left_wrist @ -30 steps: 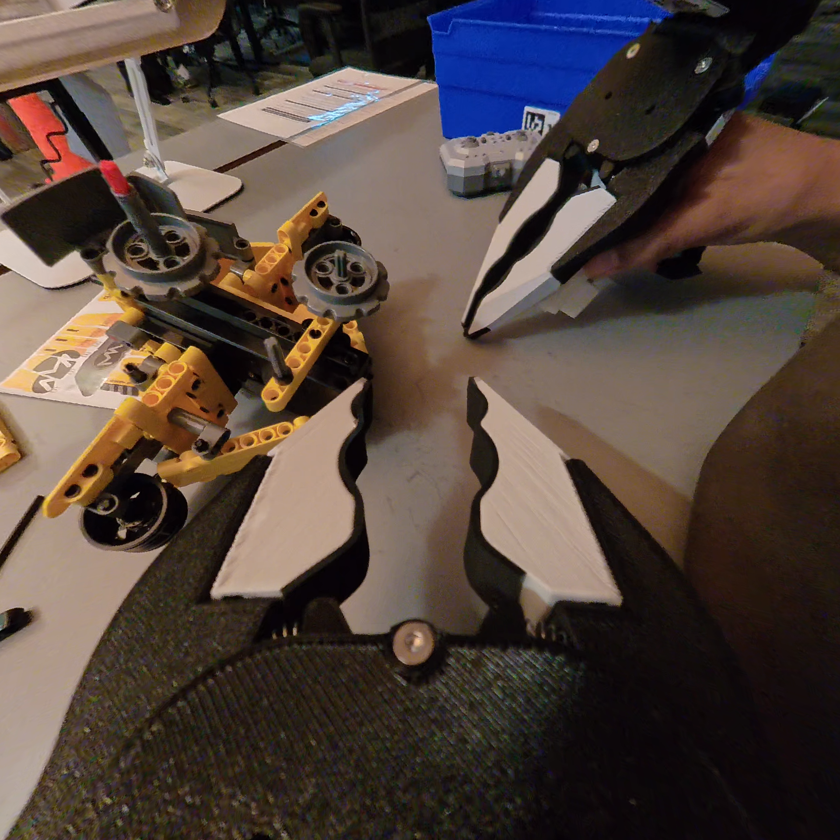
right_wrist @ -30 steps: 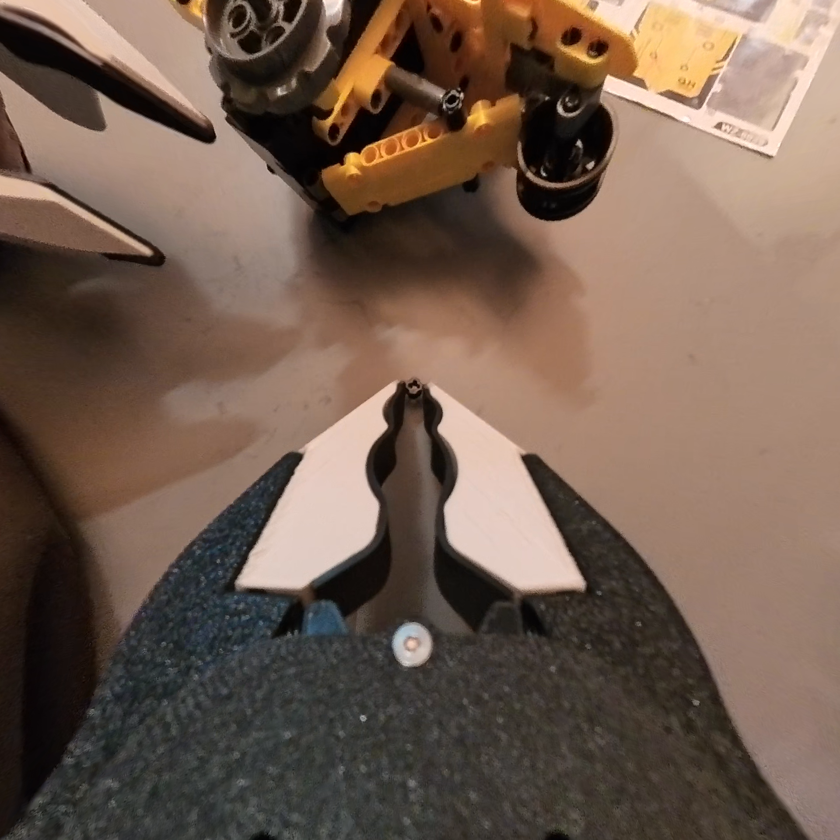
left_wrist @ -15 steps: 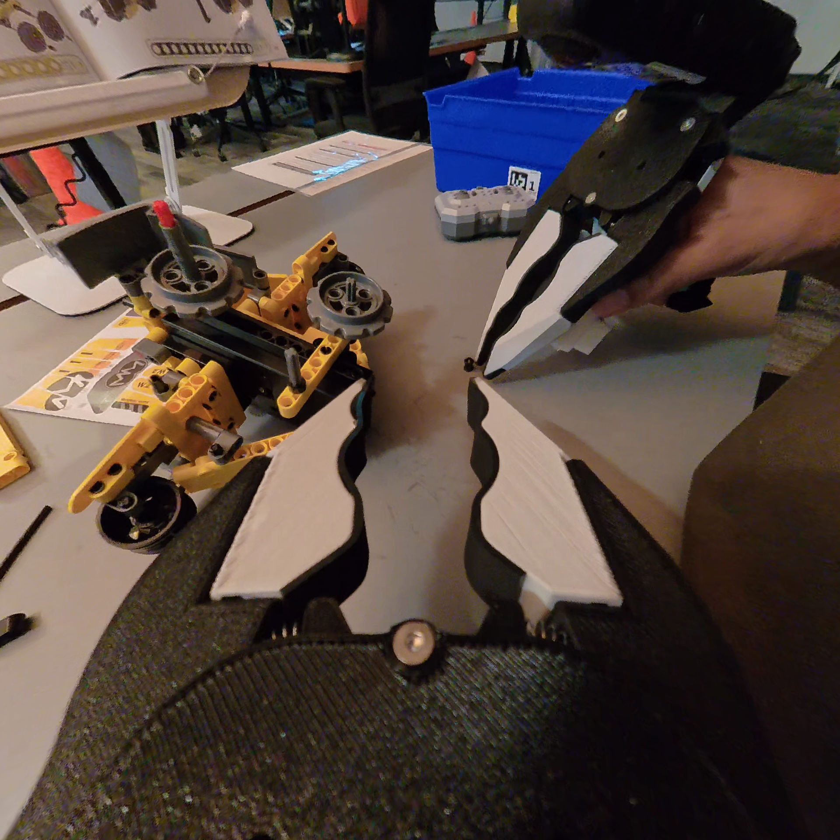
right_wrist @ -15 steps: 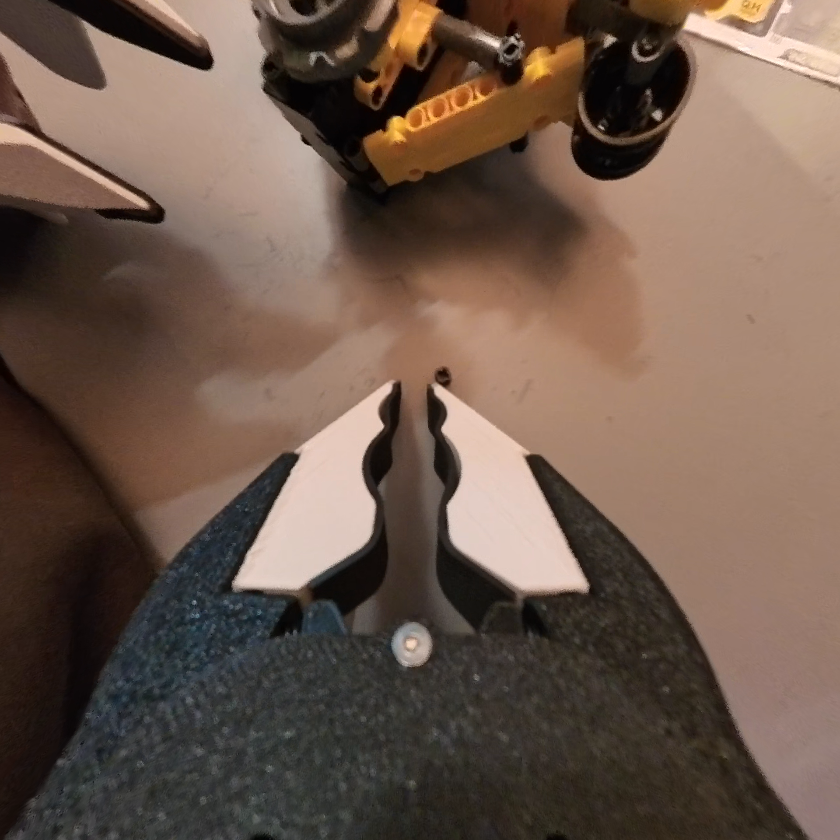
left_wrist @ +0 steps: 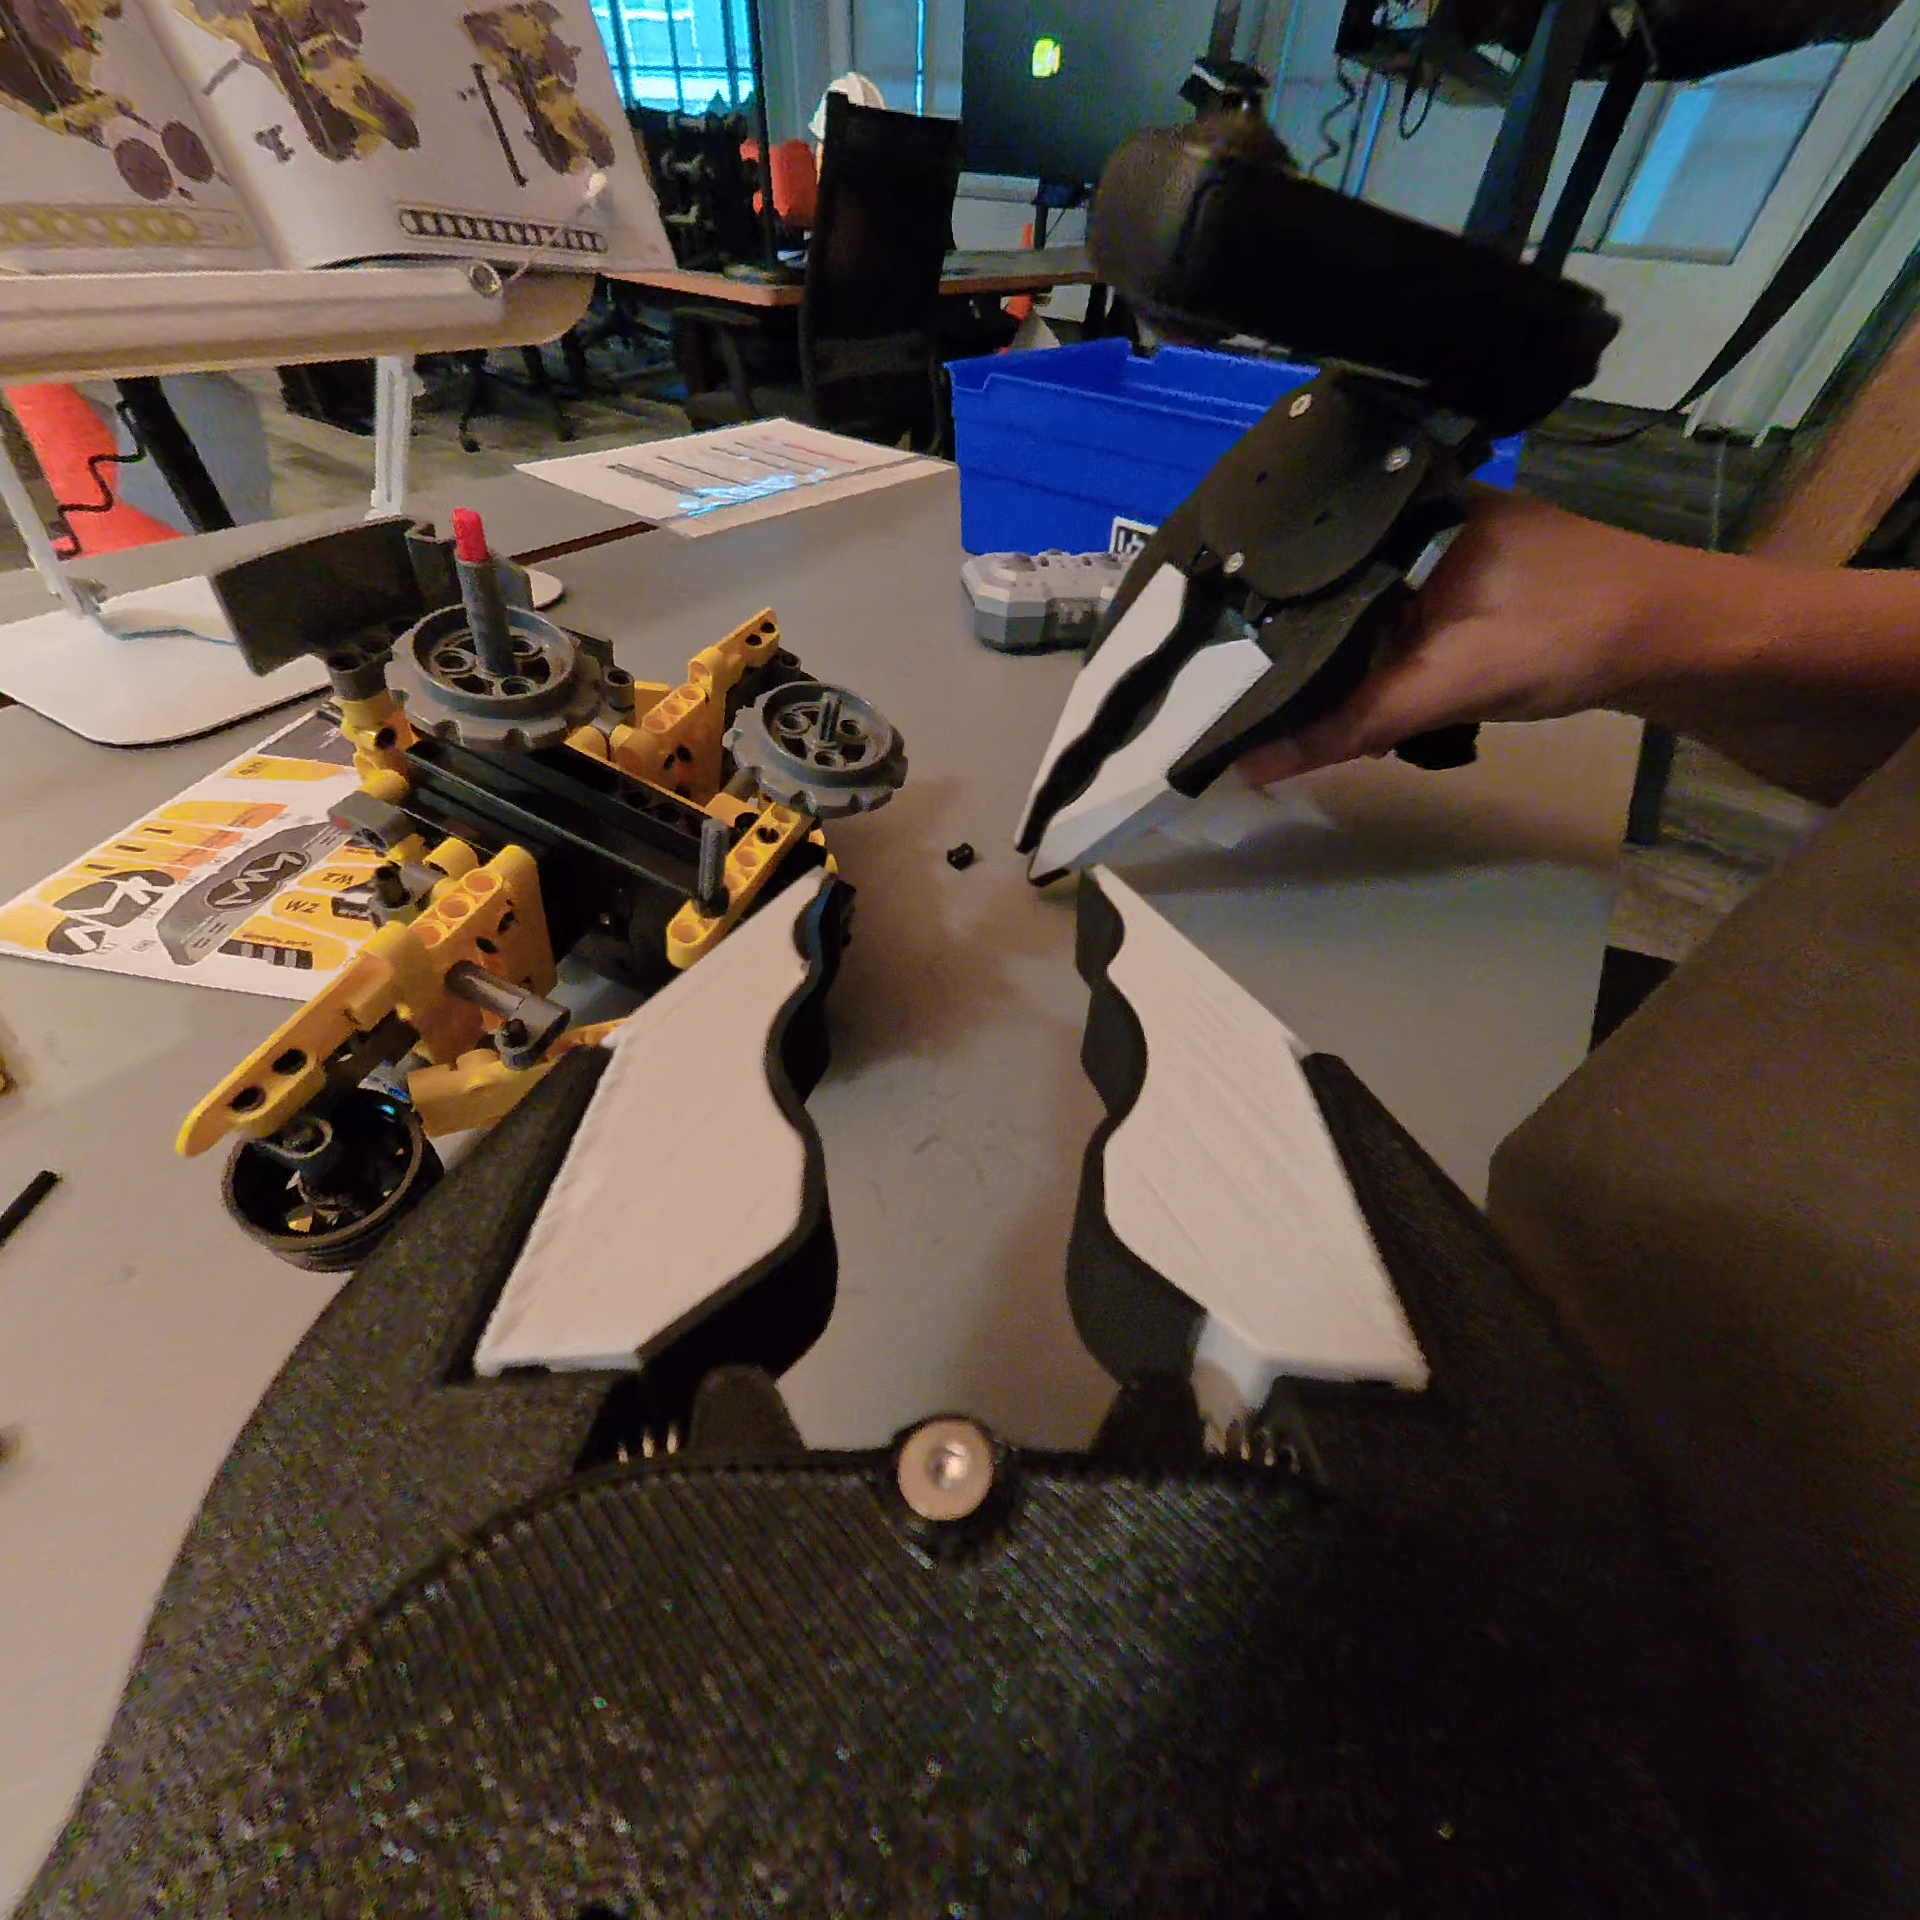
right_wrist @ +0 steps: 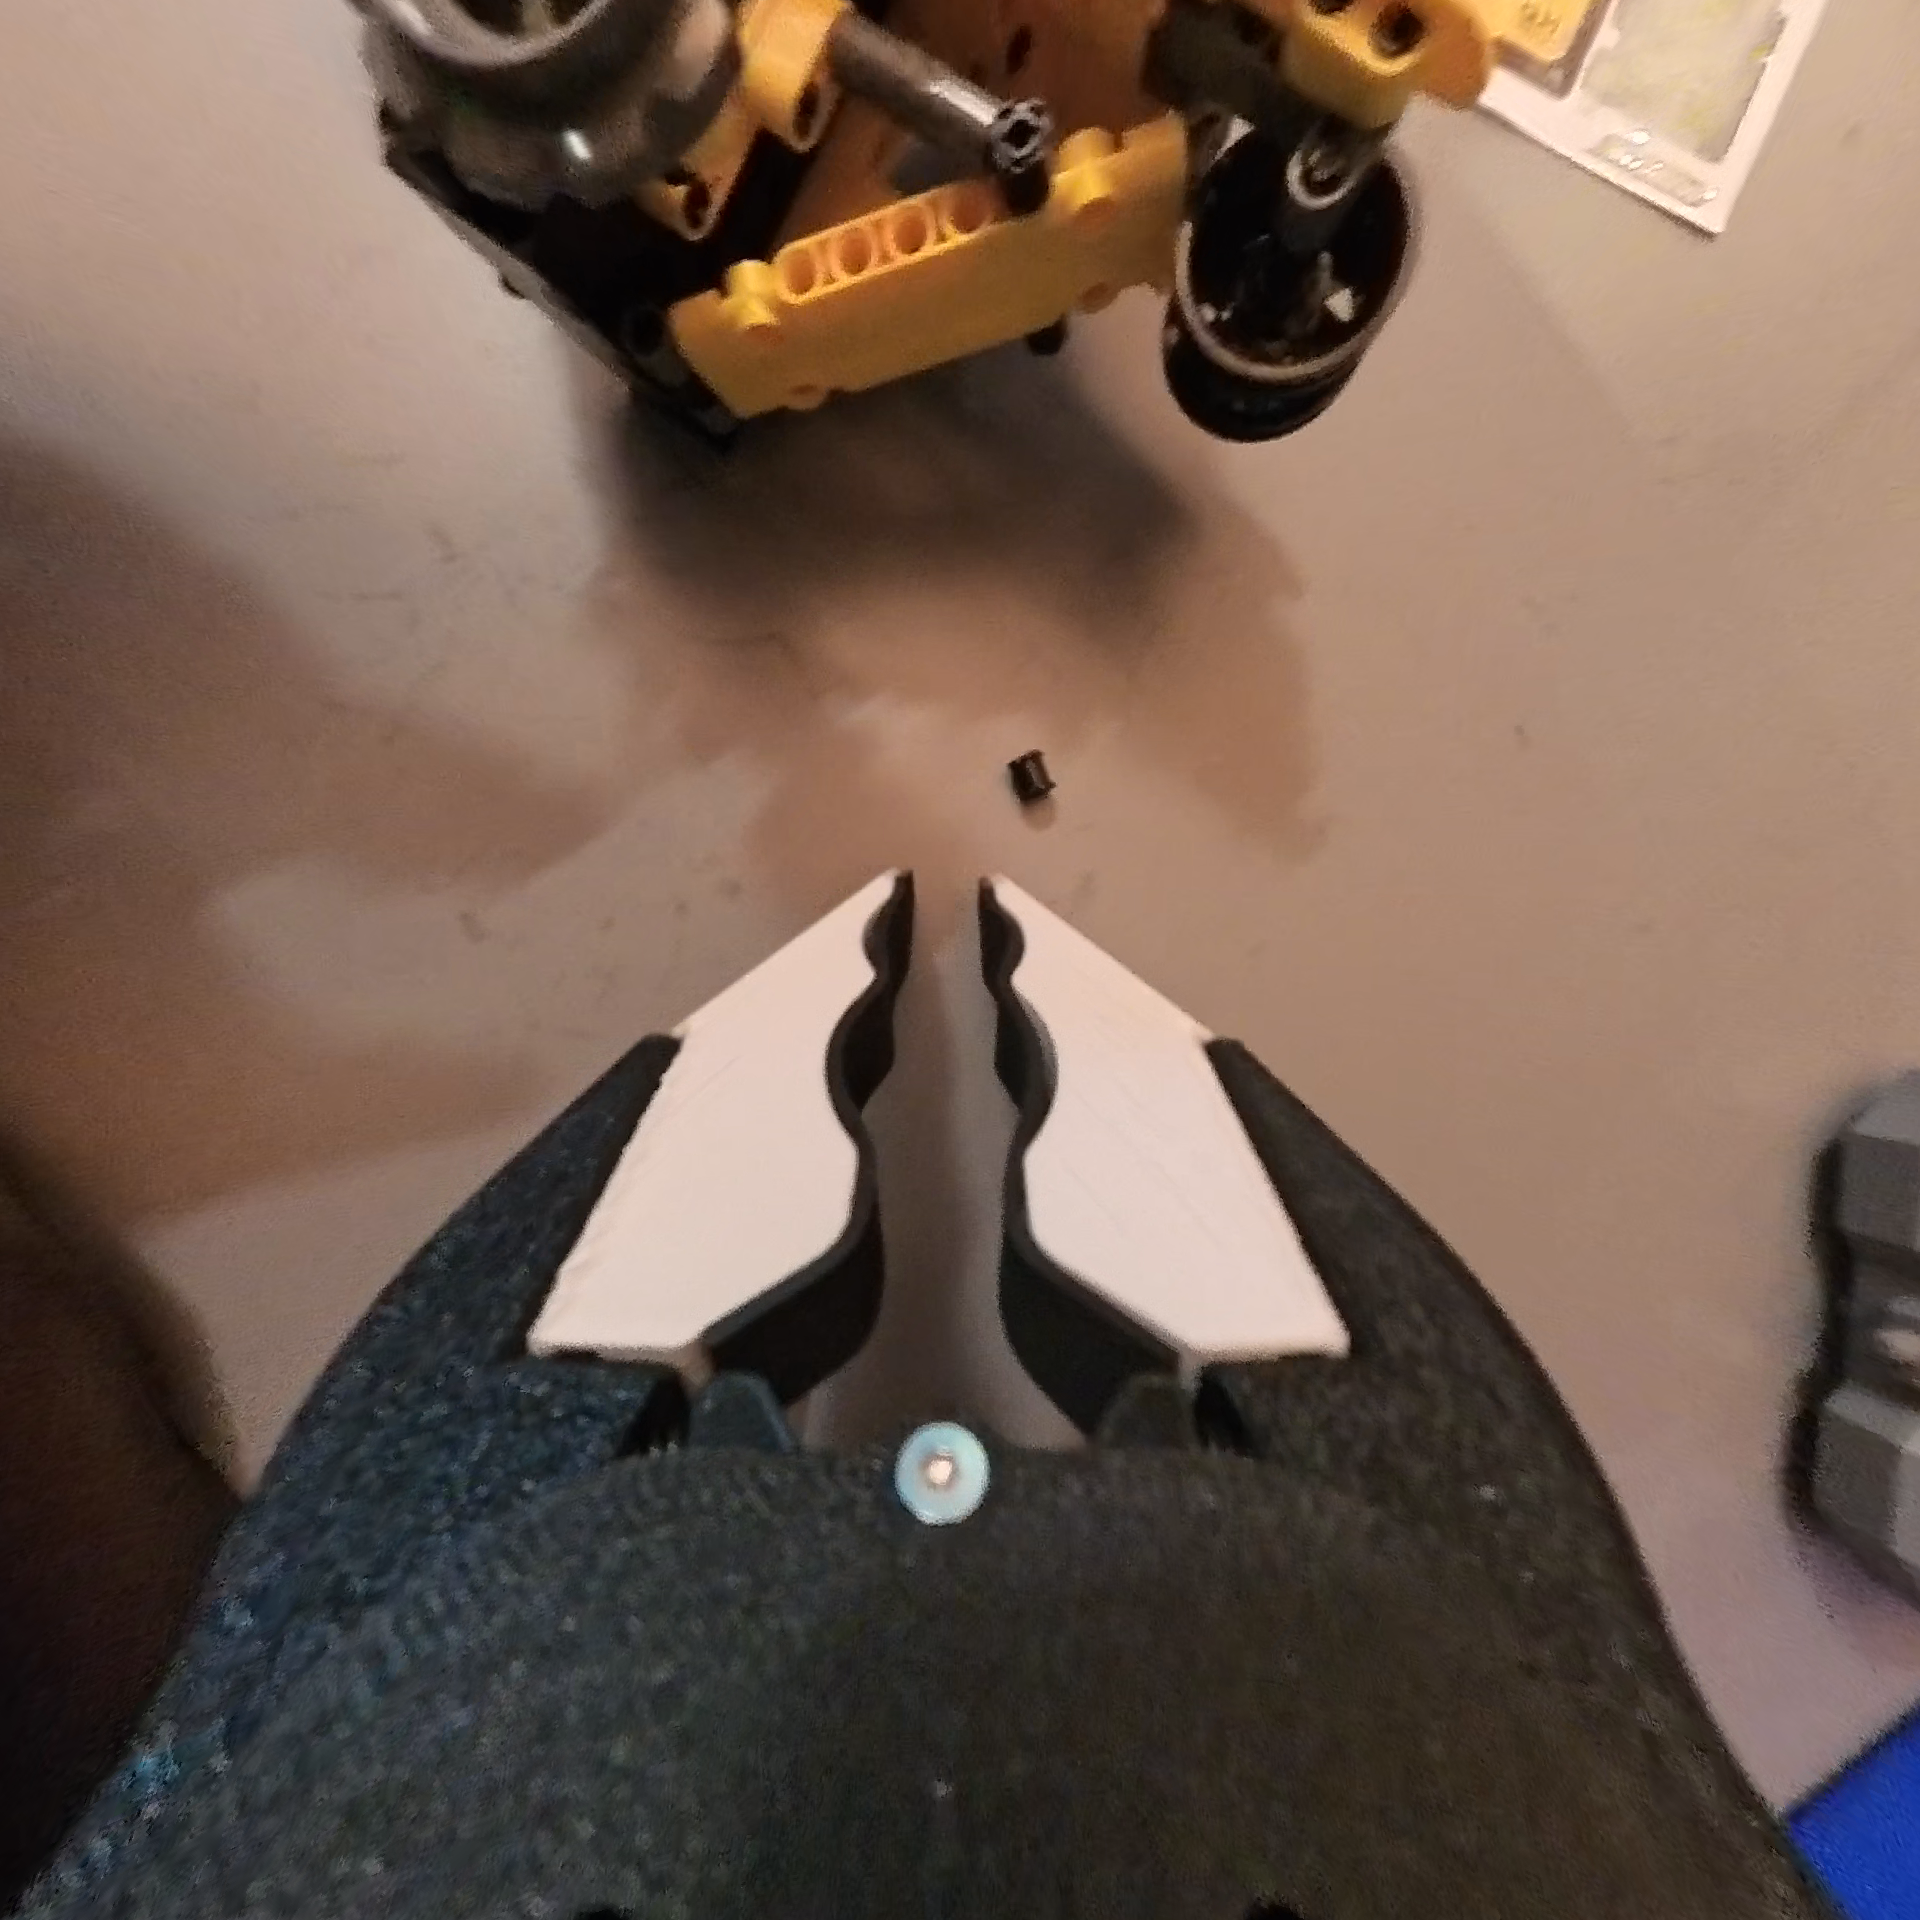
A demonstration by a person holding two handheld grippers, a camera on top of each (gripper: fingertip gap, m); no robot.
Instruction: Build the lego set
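A yellow and black brick-built vehicle (left_wrist: 499, 831) with grey gear wheels stands on the grey table; its front beam and a black wheel show in the right wrist view (right_wrist: 935, 270). A tiny black bush piece (right_wrist: 1027, 774) lies loose on the table, just ahead of my right gripper (right_wrist: 945, 883), which is slightly open and empty. In the left wrist view the piece (left_wrist: 959, 855) lies between the vehicle and the right gripper (left_wrist: 1034, 862). My left gripper (left_wrist: 951, 883) is open and empty, its left finger beside the vehicle's edge.
A blue bin (left_wrist: 1101, 447) and a grey brick-built block (left_wrist: 1039, 603) stand at the back; the block also shows in the right wrist view (right_wrist: 1870, 1340). A sticker sheet (left_wrist: 177, 883) lies left of the vehicle. An instruction booklet on a white stand (left_wrist: 260, 156) stands at the far left.
My right gripper was shut on the small black piece a second ago. It opened, let the piece go onto the table and drew back from it. The left gripper stayed open.
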